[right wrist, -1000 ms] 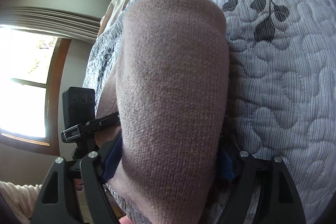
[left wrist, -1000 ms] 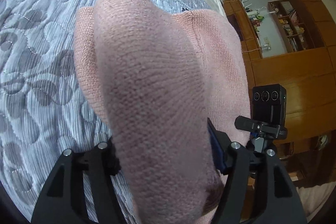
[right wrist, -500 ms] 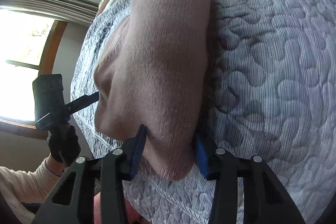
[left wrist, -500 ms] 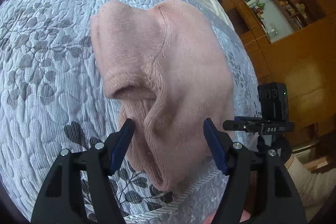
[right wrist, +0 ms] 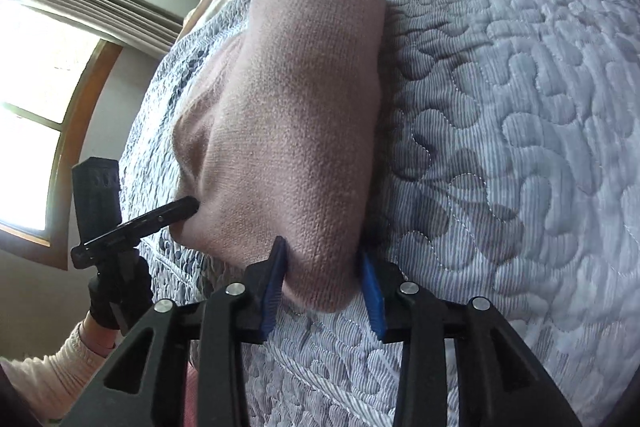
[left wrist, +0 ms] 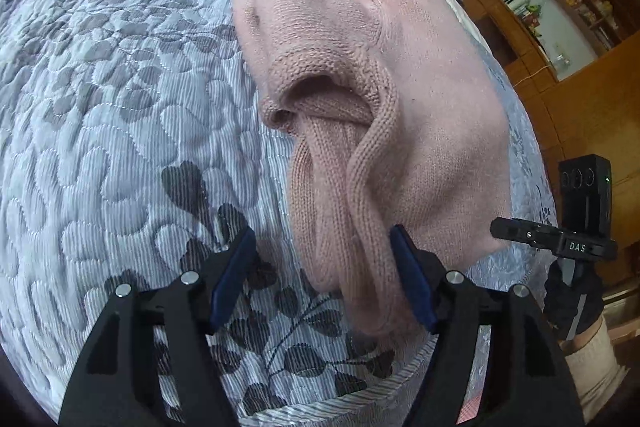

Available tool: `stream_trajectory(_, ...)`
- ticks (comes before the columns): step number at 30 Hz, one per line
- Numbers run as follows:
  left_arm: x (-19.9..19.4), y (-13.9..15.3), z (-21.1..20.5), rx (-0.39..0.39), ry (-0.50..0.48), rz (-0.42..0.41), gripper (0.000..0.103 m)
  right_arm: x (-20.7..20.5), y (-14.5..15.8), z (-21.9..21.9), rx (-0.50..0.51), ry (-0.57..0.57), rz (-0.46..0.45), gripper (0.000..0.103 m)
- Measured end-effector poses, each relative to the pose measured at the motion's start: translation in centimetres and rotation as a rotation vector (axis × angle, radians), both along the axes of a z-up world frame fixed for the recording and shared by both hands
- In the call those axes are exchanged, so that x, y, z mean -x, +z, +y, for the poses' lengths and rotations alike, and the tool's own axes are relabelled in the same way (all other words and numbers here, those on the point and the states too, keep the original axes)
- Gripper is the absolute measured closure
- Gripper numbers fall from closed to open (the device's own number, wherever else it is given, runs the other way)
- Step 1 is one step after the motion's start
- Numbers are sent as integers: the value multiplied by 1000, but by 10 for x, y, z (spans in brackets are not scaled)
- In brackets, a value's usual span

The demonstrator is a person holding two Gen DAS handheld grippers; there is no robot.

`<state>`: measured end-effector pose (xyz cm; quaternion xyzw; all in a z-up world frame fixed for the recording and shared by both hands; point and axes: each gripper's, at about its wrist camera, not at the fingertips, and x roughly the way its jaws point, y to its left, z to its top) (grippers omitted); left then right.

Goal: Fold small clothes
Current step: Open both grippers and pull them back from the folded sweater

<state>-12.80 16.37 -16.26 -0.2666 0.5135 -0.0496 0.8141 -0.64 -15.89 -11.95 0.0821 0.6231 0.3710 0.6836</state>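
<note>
Bed quilt (left wrist: 120, 155), grey-white w/ leaf pattern, fills most of both views. Wooden cabinets (left wrist: 592, 99) are seen at far right in the left wrist view; a window (right wrist: 36, 99) at far left in the right wrist view. No containers are visible.

Pink knit garment (left wrist: 420, 107) lies on the quilt, near its near edge, partly folded. Its long axis runs near-to-far, approx. in line w/ both grippers' fingers. A ribbed edge and a sleeve-like opening are bunched along its left side in the left wrist view.

Left gripper (left wrist: 324, 279): jaws wide, not clamped. The near-left end of the garment sits between the pads; the right pad appears to touch the knit, the left pad stands apart from it.

Right gripper (right wrist: 324, 291): jaws part-open, flanking the near-right end of the garment (right wrist: 296, 131). Whether the pads grip the knit or only touch it cannot be told; no pinch is evident.

Each gripper is nearest its own near end, so both are equally placed. Judgement: the fold has been laid down and the ends look released. The next move turns on the near-far axis: a further fold would need the near edge carried toward the far end. Risk: the bunched left side may spring open.
</note>
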Motion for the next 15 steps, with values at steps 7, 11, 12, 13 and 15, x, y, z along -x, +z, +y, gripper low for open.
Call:
stream_trajectory(7,53,69,-26,-150,88,-26,20,60,80,-16,24,-40,-219,31)
stream_trajectory(11,72,99,-44,-175,101,-39,16,90,108,-8,104,-34,-331,17)
stream_trajectory(12,75,105,-49,-186,104,-42,16,96,112,-6,120,-34,-353,15)
stream_trajectory(13,76,109,-54,-196,104,-45,16,104,113,-3,131,-34,-368,11)
stream_trajectory(15,83,113,-60,-231,102,-37,16,113,117,1,150,-40,-391,9)
